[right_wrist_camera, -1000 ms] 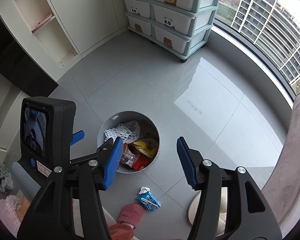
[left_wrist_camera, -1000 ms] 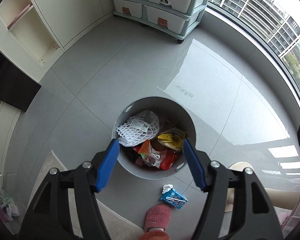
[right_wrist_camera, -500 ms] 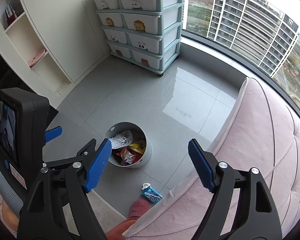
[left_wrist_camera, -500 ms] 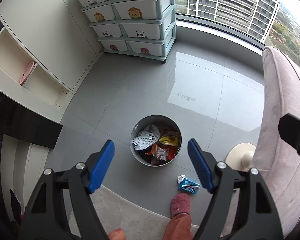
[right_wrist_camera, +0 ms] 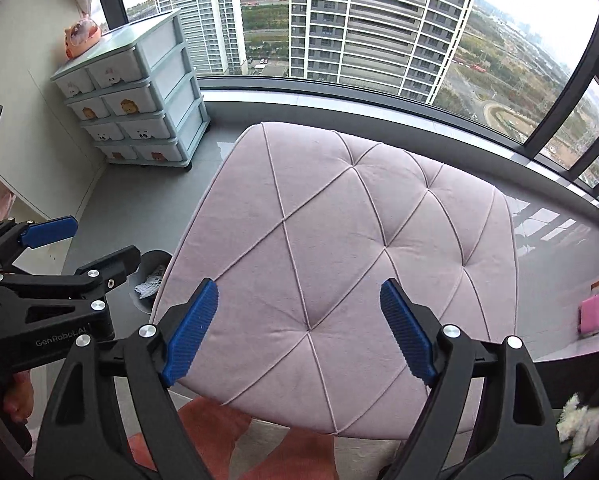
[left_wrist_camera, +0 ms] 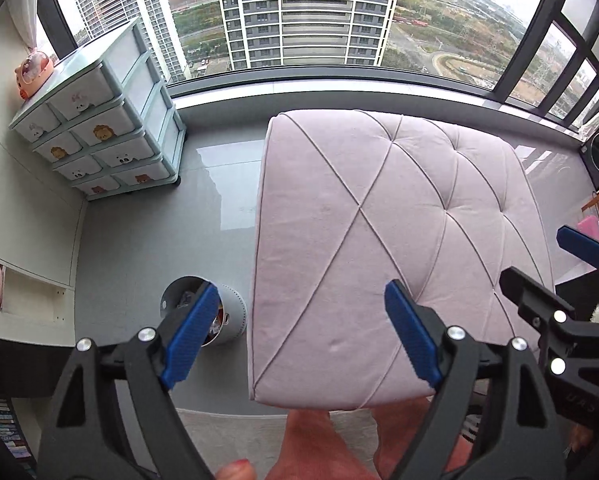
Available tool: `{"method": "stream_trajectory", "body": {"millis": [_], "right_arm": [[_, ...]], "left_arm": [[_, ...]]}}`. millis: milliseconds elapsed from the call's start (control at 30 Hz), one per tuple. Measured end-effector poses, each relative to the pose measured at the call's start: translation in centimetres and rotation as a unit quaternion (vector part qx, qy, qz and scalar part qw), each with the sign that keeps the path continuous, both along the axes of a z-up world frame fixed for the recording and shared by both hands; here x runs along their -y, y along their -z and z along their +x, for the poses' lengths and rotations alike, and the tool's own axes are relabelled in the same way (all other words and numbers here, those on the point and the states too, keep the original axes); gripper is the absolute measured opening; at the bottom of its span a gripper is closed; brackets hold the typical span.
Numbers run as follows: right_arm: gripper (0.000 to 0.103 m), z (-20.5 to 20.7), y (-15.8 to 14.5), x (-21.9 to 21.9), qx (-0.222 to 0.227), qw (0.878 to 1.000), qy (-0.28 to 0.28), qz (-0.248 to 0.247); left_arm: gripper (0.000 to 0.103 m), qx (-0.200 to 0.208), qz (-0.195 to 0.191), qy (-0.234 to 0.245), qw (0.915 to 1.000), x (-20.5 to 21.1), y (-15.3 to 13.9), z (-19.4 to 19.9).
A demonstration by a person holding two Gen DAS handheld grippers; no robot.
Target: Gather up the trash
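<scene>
- Left gripper (left_wrist_camera: 299, 334): jaws spread wide, just been opening, nothing between the blue pads. It hangs above the near-left part of the pink ottoman (left_wrist_camera: 379, 240).
- Right gripper (right_wrist_camera: 295, 328): also released, jaws just been opening, nothing gripped. It hangs over the ottoman's near half.
- Each tong shows in the other's camera: my right one at the ottoman's right edge in the left view, my left one off the ottoman's left side in the right view.
- Trash bin (left_wrist_camera: 227, 312): round, grey-white, upright on the grey floor just left of the ottoman's near-left corner. My left finger hides part of its mouth.
- From the right wrist the bin (right_wrist_camera: 151, 280) is mostly hidden behind the ottoman's left edge and my left tong. White mesh wrapper (right_wrist_camera: 149, 282) shows at the rim. Can't tell the rest of the contents.
- Drawer unit (left_wrist_camera: 103, 140): pale blue with animal faces, well left of the ottoman's far corner, against the wall. Pink toy (left_wrist_camera: 33, 74) on top of it.
- Window (left_wrist_camera: 307, 12) runs behind the ottoman's far side; tower blocks outside.
- My legs (left_wrist_camera: 319, 440) sit at the ottoman's near edge.
- Pink block (right_wrist_camera: 593, 314) on a surface to the right of the ottoman.
</scene>
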State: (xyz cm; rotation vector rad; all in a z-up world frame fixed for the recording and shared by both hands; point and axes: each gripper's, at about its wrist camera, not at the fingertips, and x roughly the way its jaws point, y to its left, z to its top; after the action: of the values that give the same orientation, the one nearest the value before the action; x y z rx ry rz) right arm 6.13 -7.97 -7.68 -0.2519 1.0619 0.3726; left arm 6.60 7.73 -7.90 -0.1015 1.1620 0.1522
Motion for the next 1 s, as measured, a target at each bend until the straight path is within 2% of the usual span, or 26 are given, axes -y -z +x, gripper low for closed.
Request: {"method": "stream_trajectory", "body": {"millis": [200,433,633,767,1000], "right_arm": [[0.080,-0.1,-3.5,9.1,0.025,0.996,0.084,0.015],[0.081,-0.3,-5.9,15.0,0.037,0.991,0.129,0.026],[0.081,-0.8,-6.4,16.6,0.029,0.990,0.133,0.033],[0.081,-1.1,-6.4,16.8,0.012,0.991,0.129,0.042],[0.081,-1.5,-7.2,16.2,0.012,0.992,0.119,0.034]], "left_arm": [[0.085,0.033,0.025,0.040,0.9983,6.6,-5.0,2.1],[0.086,0.045,0.014,0.071,0.9963,11.6,-7.5,3.7],[0.086,0.037,0.012,0.084,0.9957,13.5,-8.8,3.6],[0.086,0.028,0.012,0.085,0.9959,13.5,-9.4,3.1],[0.087,0.015,0.006,0.068,0.9976,12.6,-10.2,2.3]]}}
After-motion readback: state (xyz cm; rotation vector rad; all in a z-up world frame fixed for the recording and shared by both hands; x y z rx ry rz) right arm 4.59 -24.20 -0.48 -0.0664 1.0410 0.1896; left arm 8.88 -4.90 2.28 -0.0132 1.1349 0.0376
